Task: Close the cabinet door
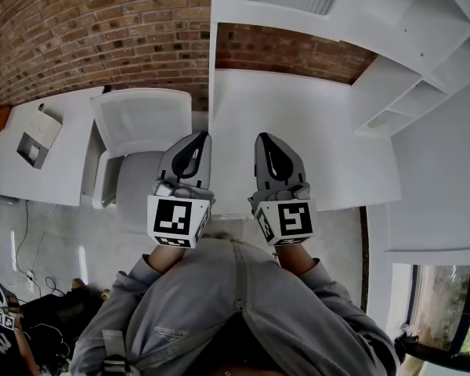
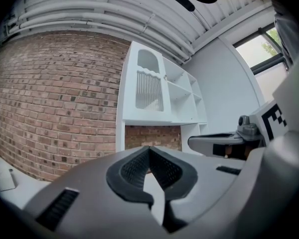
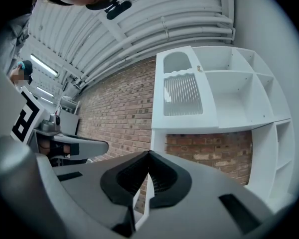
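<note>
your left gripper (image 1: 194, 143) and right gripper (image 1: 269, 142) have jaws pressed together on nothing, well short of the slatted cabinet door (image 3: 182, 91) above the bench (image 1: 313, 131); closing it all remains.

Ahead of you: red brick wall (image 1: 86, 30), far; white desk (image 1: 298, 131) against it; white chair (image 1: 141, 120) at its left. Grey floor (image 1: 55, 241), near left. Ribbed white ceiling (image 3: 139, 29) above you; window (image 2: 261, 51), right.
</note>
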